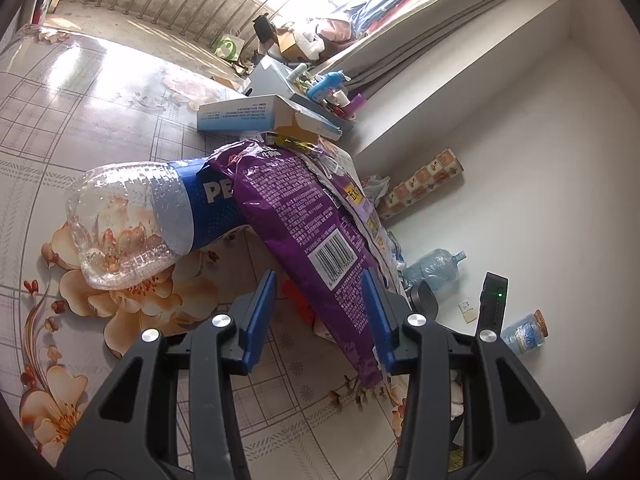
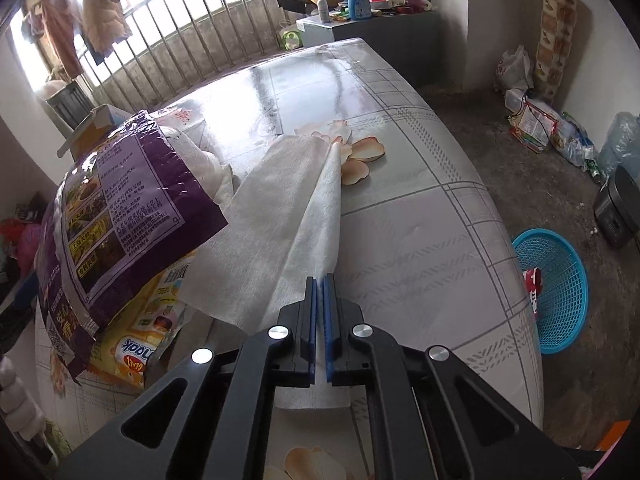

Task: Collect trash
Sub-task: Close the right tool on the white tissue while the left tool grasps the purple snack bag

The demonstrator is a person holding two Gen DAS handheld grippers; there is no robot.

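A large purple snack bag (image 1: 296,208) lies draped over an empty clear cola bottle (image 1: 132,220) with a blue label, on the flower-print table (image 1: 100,92). My left gripper (image 1: 320,280) is open around the bag's lower end. The bag rests against the right-hand finger, and a gap shows at the other finger. In the right wrist view my right gripper (image 2: 320,278) is shut on a fold of a white paper towel (image 2: 280,200) spread on the table (image 2: 420,220). The purple bag (image 2: 120,200) bulges at the left over a yellow snack packet (image 2: 144,332).
A blue mesh basket (image 2: 560,292) stands on the floor past the table's right edge, with a red wrapper (image 2: 532,280) in it. A blue-and-white carton (image 1: 248,114) lies behind the bag. Bottles and bags litter the floor by the wall. A railing runs behind the table.
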